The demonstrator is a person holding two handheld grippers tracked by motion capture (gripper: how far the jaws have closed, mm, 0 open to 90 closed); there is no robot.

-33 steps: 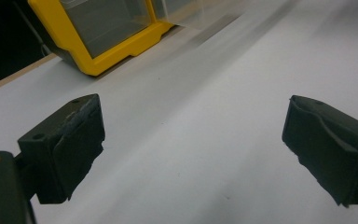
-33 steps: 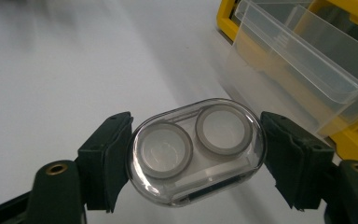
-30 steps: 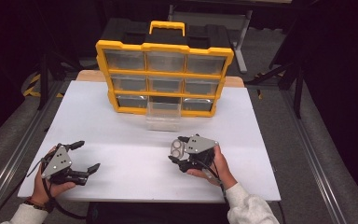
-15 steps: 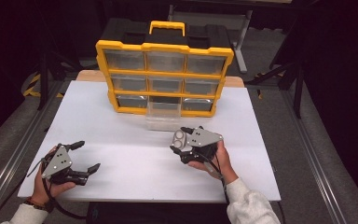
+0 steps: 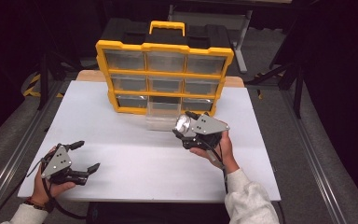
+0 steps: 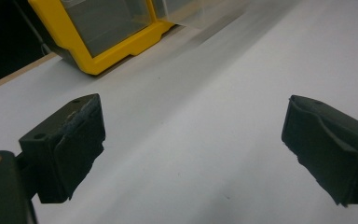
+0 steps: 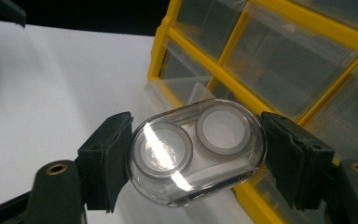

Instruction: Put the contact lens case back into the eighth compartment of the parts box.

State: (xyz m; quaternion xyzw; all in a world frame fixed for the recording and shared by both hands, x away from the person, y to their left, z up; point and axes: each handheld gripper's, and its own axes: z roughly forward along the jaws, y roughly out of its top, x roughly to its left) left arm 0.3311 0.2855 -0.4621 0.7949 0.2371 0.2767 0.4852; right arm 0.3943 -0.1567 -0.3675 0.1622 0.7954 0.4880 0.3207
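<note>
Right tool [image 7: 196, 154] clamps clear case [image 7: 196, 151], near pulled-out drawer [image 5: 164, 112]; stowing seemingly left. Left tool [image 6: 191, 140] spread, empty.

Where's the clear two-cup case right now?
The clear case is clamped in the right tool, held above the table just in front of the yellow organizer's pulled-out bottom-middle drawer.
</note>
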